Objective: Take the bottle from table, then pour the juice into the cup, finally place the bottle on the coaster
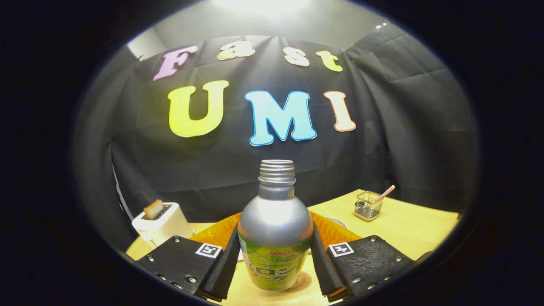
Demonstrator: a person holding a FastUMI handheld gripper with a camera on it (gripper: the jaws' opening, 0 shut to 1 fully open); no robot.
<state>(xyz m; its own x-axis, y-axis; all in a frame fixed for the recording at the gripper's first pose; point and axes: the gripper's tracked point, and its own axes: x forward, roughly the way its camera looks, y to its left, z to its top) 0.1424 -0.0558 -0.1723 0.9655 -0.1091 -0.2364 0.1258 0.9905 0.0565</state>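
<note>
**A:** The jaws [275, 259] stood either side of the juice bottle [275, 225], one pad against each flank of the body, and to my eye they were clamped on it. The bottle was upright between them, cap off, threaded neck open.

**B:** And its base?

**A:** Just over a round coaster [304, 282] on the yellow surface [408, 225]. I could not tell whether it touched or hung a shade above.

**B:** What could have gone wrong from there?

**A:** The grip sat on the rounded, smooth metal shoulder. If the pads pressed lightly, the bottle could have slipped or swung during a tilt, and with the neck open any jolt would have thrown juice out.

**B:** Anything close enough to hit?

**A:** An orange mat [340, 233] lay just beyond the bottle. Far left was a white toaster [163, 222] with a slice in it, far right a small glass holder [368, 206] with a pink stick, both well apart.

**B:** What was hard to make out?

**A:** A pale rim [336, 221] beyond the right jaw, mostly hidden by the bottle; it may have been the cup, but I would not swear to it. The juice level was hidden too, the bottle being opaque.
</note>
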